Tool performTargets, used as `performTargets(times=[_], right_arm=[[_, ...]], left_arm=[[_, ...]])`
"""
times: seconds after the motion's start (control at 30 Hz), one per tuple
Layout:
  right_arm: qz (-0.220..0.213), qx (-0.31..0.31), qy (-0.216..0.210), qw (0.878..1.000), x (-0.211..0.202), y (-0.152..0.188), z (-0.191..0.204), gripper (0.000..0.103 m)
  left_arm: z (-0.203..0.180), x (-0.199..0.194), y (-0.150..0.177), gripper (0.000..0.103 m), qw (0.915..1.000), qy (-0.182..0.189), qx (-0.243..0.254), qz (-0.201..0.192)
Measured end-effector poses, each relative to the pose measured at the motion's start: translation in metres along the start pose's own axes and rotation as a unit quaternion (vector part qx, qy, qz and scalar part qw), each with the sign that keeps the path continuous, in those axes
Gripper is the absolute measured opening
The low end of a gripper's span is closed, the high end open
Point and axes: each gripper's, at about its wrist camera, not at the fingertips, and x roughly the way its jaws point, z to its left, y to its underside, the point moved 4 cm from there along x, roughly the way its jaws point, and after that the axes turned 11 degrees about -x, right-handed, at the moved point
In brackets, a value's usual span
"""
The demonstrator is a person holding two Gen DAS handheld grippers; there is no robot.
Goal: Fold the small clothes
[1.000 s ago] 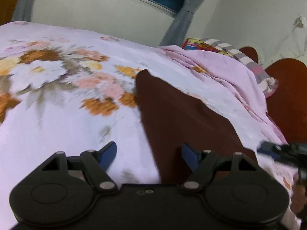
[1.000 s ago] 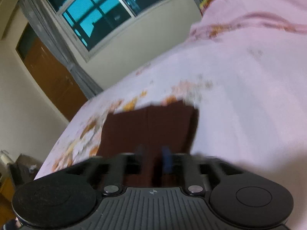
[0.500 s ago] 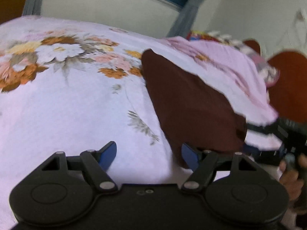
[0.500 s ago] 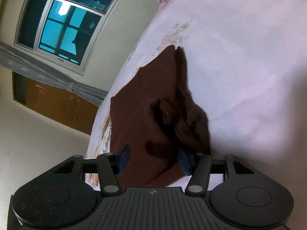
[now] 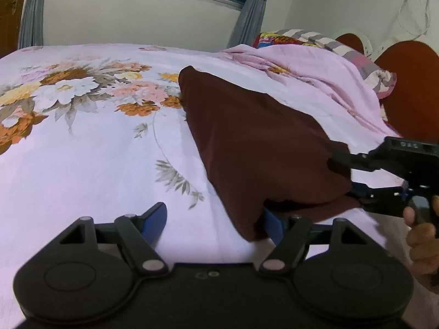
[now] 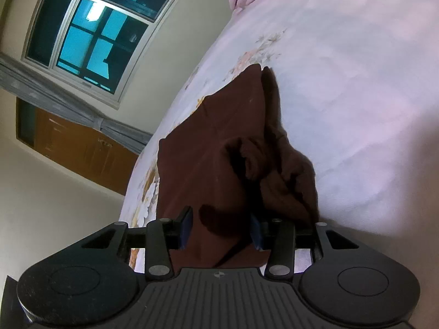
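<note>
Lying flat, one brown garment (folded), two grippers

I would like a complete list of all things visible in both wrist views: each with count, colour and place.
dark brown cloth garment: one, dark brown, on the bed, near corner raised between the right gripper's jaws.
pink floral bedsheet: one, pale pink with orange and white flowers, covering the bed.
crumpled pink blanket: one, pink, far right of the bed.
striped multicoloured pillow: one, behind the blanket.
red-brown headboard: one, far right.
window: one, grey curtains beside it.
wooden door: one, orange-brown, left wall.
left gripper: black, blue pads, open.
right gripper: black, closing around the garment.
hand: one, holding the right gripper.
</note>
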Motion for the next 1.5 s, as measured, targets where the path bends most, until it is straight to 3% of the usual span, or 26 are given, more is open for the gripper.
performTargets(times=[0.13,0.17,0.2,0.3,0.63,0.7,0.77,0.8,1.0,1.07,1.13,1.33,1.4,1.5], right_arm=[[-0.003,-0.016,0.007,1.0,0.002,0.001,0.003,0.041],[-0.003,-0.021,0.009,1.0,0.003,0.001,0.004,0.032],[-0.002,-0.029,0.011,1.0,0.004,0.001,0.006,0.014],[-0.003,-0.069,0.026,0.997,0.003,-0.002,0.018,0.014],[-0.04,-0.139,-0.006,0.989,-0.027,-0.02,0.052,0.013],[-0.045,-0.14,0.001,0.989,-0.03,-0.017,0.039,0.007],[0.021,-0.093,0.063,0.993,-0.009,-0.005,-0.001,0.007],[0.026,-0.061,0.051,0.996,-0.006,0.001,-0.017,0.007],[-0.023,-0.076,0.019,0.997,-0.019,0.0,-0.005,0.006],[-0.04,-0.094,0.036,0.994,-0.023,-0.003,-0.001,0.005],[-0.018,-0.088,0.068,0.994,-0.013,-0.003,-0.013,0.005],[-0.047,-0.101,-0.012,0.994,-0.023,-0.007,0.023,0.005],[-0.059,-0.13,-0.016,0.99,-0.024,-0.012,0.042,0.005],[-0.056,-0.118,-0.019,0.991,-0.016,-0.019,0.044,0.005]], left_arm=[[0.0,0.01,-0.002,0.075,0.9997,-0.021,0.007,-0.005],[-0.001,0.011,-0.002,0.075,0.9996,-0.026,0.011,-0.005],[-0.002,0.012,-0.001,0.075,0.9994,-0.031,0.015,-0.006],[-0.004,0.012,0.002,0.076,0.9988,-0.041,0.022,-0.013],[0.0,0.005,0.003,0.076,0.9986,-0.049,0.006,-0.021],[0.006,-0.001,0.003,0.076,0.998,-0.052,-0.018,-0.03],[0.01,-0.003,0.004,0.076,0.9978,-0.048,-0.03,-0.033],[0.009,-0.004,0.004,0.076,0.9978,-0.051,-0.027,-0.032],[0.009,-0.008,0.006,0.076,0.9978,-0.049,-0.024,-0.036],[0.008,-0.009,0.007,0.077,0.9981,-0.047,-0.021,-0.033],[0.007,-0.012,0.011,0.077,0.9986,-0.043,-0.014,-0.027],[0.015,-0.03,0.022,0.075,0.999,-0.01,-0.029,-0.032],[0.01,-0.028,0.021,0.075,0.9991,-0.009,-0.027,-0.032],[-0.002,-0.021,0.018,0.075,0.9991,-0.013,-0.023,-0.032]])
